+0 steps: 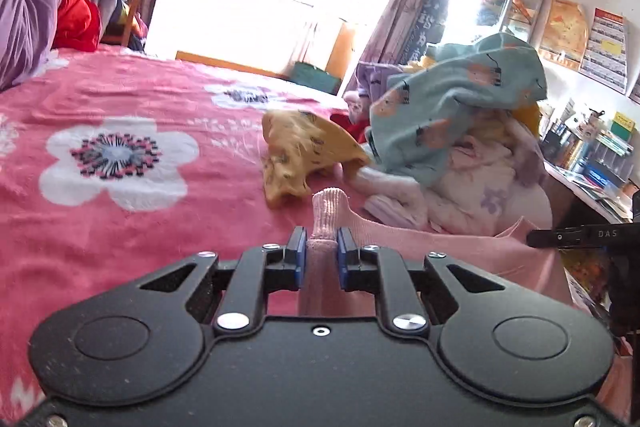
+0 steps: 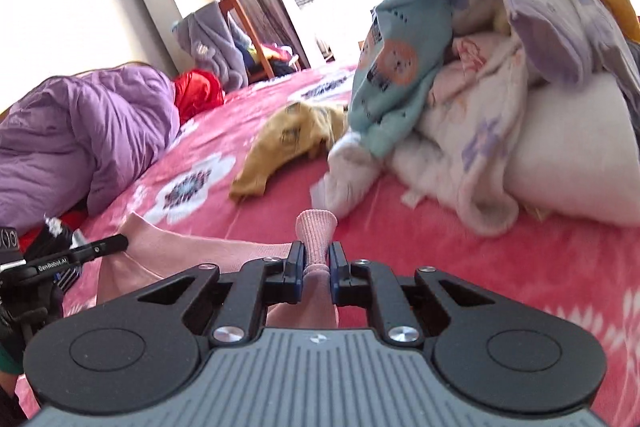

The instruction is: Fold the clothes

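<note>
the left gripper and right gripper each have narrow jaws pinched on a ribbed edge of the pink garment, which hangs between them just above the bed, likely so it can be spread flat for folding. ahead of the jaws sits the clothes pile. "genrobot.ai" reads on the left gripper's finger.

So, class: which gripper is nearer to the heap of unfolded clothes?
Right. The right gripper, shut on the pink garment, has the clothes heap just ahead; the left gripper, also gripping it, sits farther away, with the heap off to its right.
</note>
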Action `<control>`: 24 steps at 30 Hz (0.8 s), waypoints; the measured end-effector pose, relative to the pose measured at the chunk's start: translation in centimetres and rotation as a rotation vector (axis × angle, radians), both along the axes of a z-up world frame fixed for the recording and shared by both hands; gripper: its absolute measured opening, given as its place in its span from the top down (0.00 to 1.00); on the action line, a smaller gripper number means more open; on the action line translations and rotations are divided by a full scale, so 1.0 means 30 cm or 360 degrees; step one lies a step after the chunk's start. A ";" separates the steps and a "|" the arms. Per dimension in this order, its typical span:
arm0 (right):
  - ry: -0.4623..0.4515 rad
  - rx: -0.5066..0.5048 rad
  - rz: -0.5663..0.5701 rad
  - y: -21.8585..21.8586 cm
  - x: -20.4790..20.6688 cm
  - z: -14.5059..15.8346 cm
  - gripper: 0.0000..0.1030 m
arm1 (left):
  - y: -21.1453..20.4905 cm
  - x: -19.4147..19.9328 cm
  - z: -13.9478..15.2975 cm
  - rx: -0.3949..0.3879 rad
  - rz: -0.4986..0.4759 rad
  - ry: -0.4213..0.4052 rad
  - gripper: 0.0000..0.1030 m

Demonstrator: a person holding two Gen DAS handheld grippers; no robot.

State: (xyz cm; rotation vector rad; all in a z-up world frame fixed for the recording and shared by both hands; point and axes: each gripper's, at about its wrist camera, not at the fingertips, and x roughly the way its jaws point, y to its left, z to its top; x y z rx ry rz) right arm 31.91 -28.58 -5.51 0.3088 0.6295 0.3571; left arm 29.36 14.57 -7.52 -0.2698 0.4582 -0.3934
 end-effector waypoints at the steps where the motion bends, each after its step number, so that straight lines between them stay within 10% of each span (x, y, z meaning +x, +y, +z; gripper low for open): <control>1: 0.0003 -0.0005 -0.0004 -0.001 0.025 -0.003 0.86 | -0.003 0.023 -0.007 0.0008 0.0008 0.0004 0.87; 12: 0.0262 -0.0108 -0.0047 0.021 0.258 -0.152 0.84 | -0.005 0.198 -0.149 0.0100 0.0188 0.0287 0.86; 17: 0.0450 -0.0163 -0.0110 0.017 0.281 -0.194 0.39 | -0.012 0.202 -0.171 0.0119 0.0213 0.0427 0.79; 19: 0.0519 -0.0080 -0.0111 -0.005 0.279 -0.210 0.30 | 0.008 0.201 -0.168 0.0051 0.0205 0.0469 0.60; 20: 0.0515 -0.0056 -0.0122 -0.010 0.274 -0.216 0.32 | 0.015 0.198 -0.168 0.0022 0.0182 0.0473 0.61; 23: 0.0481 0.0009 -0.0079 -0.010 0.259 -0.221 0.86 | 0.015 0.183 -0.166 0.0005 0.0134 0.0446 0.88; 24: 0.0458 0.0021 -0.0078 -0.007 0.251 -0.215 0.86 | 0.017 0.170 -0.153 -0.0008 0.0115 0.0418 0.88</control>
